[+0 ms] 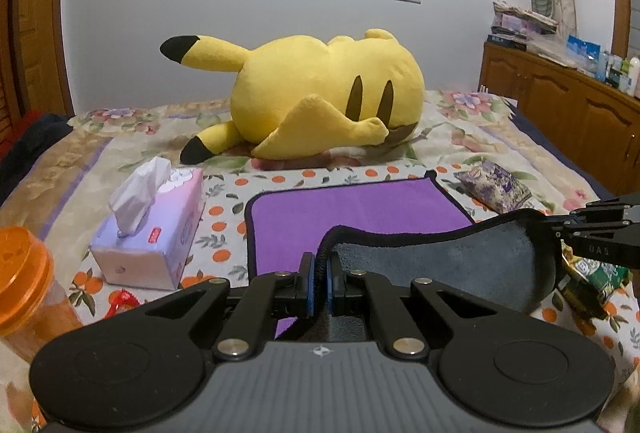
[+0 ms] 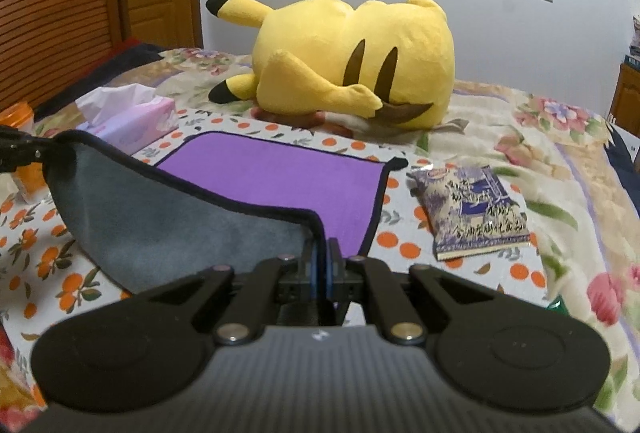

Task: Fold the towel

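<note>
A towel, purple on top (image 1: 352,209) (image 2: 280,173) and grey underneath (image 1: 460,261) (image 2: 152,217) with a dark hem, lies on the bed. Its near edge is lifted, so the grey side faces me. My left gripper (image 1: 320,285) is shut on the near left corner of the hem. My right gripper (image 2: 322,273) is shut on the near right corner. Each gripper shows at the side of the other's view, the right one (image 1: 600,233) and the left one (image 2: 20,149), with the hem stretched between them above the purple part that still lies flat.
A big yellow plush toy (image 1: 320,97) (image 2: 352,65) lies behind the towel. A tissue box (image 1: 156,225) and an orange-lidded jar (image 1: 24,273) stand to the left. A purple snack packet (image 2: 472,209) lies on the right, a green packet (image 1: 592,281) nearer. A wooden cabinet (image 1: 568,105) lines the right wall.
</note>
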`<control>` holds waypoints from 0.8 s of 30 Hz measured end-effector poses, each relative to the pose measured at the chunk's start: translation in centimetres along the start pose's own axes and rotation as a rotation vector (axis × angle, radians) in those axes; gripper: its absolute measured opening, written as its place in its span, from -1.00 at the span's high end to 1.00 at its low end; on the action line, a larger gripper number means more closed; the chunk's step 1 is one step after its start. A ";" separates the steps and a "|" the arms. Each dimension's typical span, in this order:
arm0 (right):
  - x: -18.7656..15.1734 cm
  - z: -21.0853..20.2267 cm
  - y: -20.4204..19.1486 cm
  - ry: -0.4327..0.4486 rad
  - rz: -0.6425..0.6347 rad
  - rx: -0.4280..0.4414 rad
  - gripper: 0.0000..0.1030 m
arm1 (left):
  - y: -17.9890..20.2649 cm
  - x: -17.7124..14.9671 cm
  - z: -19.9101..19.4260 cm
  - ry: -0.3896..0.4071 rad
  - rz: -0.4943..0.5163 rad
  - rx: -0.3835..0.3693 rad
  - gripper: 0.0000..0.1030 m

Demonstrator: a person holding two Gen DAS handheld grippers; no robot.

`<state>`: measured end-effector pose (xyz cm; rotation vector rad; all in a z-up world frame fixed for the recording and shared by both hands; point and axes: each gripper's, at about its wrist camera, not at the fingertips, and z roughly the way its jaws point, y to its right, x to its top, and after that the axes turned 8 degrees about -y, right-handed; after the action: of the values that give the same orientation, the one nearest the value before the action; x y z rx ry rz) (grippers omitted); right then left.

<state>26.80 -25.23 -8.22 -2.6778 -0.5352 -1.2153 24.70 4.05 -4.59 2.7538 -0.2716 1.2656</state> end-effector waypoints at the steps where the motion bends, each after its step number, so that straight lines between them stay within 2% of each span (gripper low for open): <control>1: 0.2 -0.1 -0.1 0.005 -0.003 -0.002 0.91 | 0.0 0.2 0.0 0.004 -0.001 -0.003 0.87; 11: 2.7 -0.8 -0.2 0.071 -0.034 -0.021 0.91 | -0.1 2.4 0.1 0.032 0.010 0.010 0.87; 24: 6.0 1.2 0.4 0.100 -0.076 -0.054 0.91 | -1.7 6.7 2.6 0.026 0.050 -0.010 0.87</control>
<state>31.43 -23.69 -4.55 -2.6455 -0.6026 -1.3953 31.27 4.45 -1.22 2.7366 -0.3457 1.3072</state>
